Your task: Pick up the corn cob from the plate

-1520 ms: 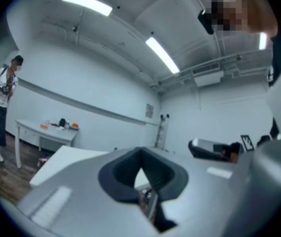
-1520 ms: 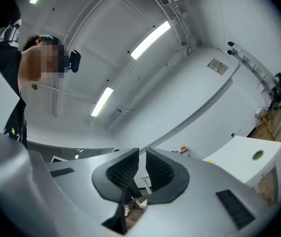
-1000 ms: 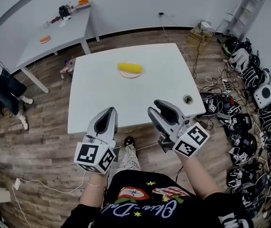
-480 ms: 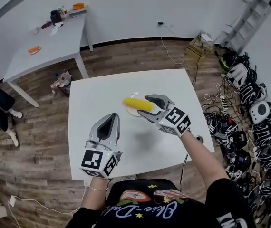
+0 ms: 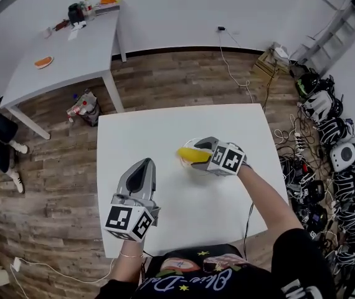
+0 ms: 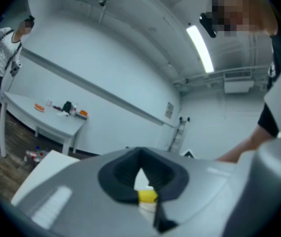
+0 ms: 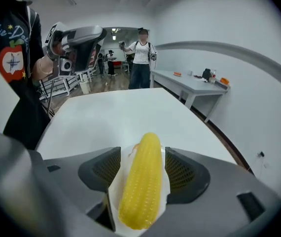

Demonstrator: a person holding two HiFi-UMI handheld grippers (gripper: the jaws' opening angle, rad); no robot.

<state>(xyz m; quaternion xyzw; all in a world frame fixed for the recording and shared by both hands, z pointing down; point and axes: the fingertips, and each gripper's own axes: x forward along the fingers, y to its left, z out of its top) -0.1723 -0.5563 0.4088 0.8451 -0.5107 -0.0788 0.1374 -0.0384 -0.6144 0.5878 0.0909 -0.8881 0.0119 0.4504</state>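
A yellow corn cob point(image 5: 192, 155) lies on a small white plate point(image 5: 185, 164) near the middle of the white table point(image 5: 134, 136). My right gripper point(image 5: 201, 153) points steeply down over the plate. In the right gripper view the corn cob point(image 7: 143, 181) lies lengthwise between the two pads of my right gripper point(image 7: 141, 157), whose jaws are opening and stand wide without pressing on it. My left gripper point(image 5: 143, 162) hovers level over the table's near left part with its jaws together and nothing in them; past its tips in the left gripper view show the corn cob point(image 6: 148, 196) and plate point(image 6: 148, 206).
A grey side table point(image 5: 59, 48) with small items stands at the back left. Helmets and cables point(image 5: 327, 142) crowd the floor on the right, with a ladder point(image 5: 336, 27) beyond. A person point(image 7: 141, 58) stands across the room.
My right gripper travelled from the table's near edge forward and down to the plate, tipped downward, and its jaws widened around the corn cob. My left gripper moved forward over the table.
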